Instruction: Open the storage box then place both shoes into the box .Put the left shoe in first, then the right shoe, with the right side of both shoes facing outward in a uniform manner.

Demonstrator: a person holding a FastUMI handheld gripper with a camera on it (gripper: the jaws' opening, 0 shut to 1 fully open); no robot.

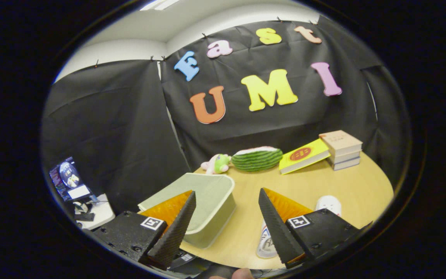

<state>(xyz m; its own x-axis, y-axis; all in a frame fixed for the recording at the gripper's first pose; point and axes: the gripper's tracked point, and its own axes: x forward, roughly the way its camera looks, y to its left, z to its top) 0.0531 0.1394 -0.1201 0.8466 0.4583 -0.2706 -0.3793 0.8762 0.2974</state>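
Presently the hand-held gripper (223,223) hangs above the wooden surface (323,190), fingers spread wide, nothing between them. Storage box (211,201), pale green, lid closed, lies at 11 o'clock from the fingers, partly behind the left finger (176,224). White shoe (328,203) sits at 2 o'clock, partly hidden by the right finger; a second white piece (265,242) shows beside that finger, unclear. Beyond, at 12 o'clock: watermelon toy (257,158), small plush (217,163), yellow book (304,155), stacked books (341,149).
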